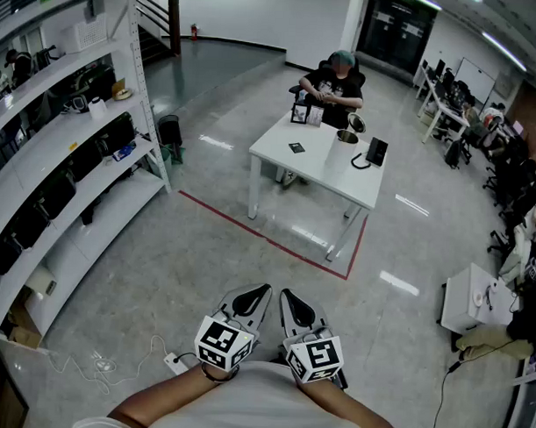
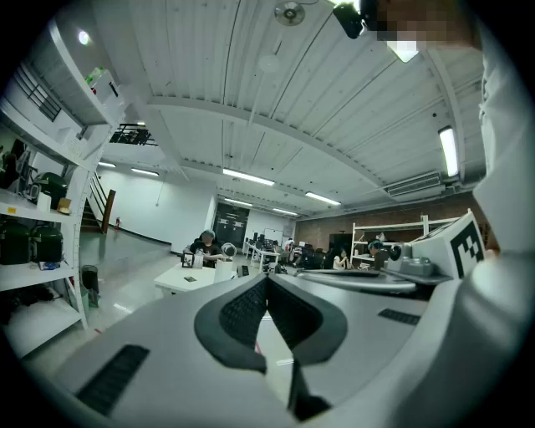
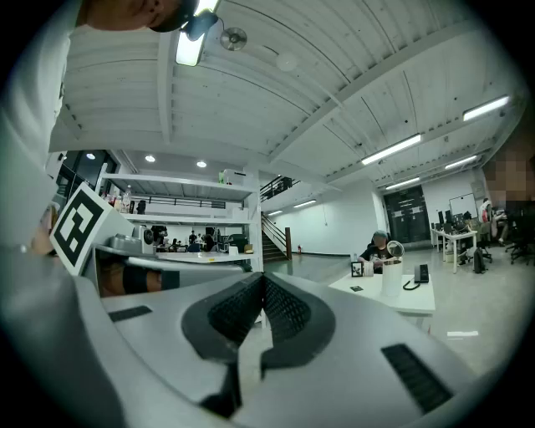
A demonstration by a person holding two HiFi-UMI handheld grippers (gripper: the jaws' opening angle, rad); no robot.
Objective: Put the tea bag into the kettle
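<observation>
Low in the middle of the head view, you held the left claw (image 1: pixel 262 292) and the right claw (image 1: pixel 288 297) side by side close against your body. Both were pinched fully closed, and each claw's own view showed nothing between its jaws. In the upper middle of the frame, well apart from both claws, stood the white tabletop (image 1: pixel 305 170), with the kettle (image 1: pixel 343 150) upright toward its right side. A small dark flat item (image 1: pixel 296 148) lay left of the kettle; it was too small to tell whether that was the tea bag. A seated person (image 1: pixel 334 84) was behind the tabletop.
</observation>
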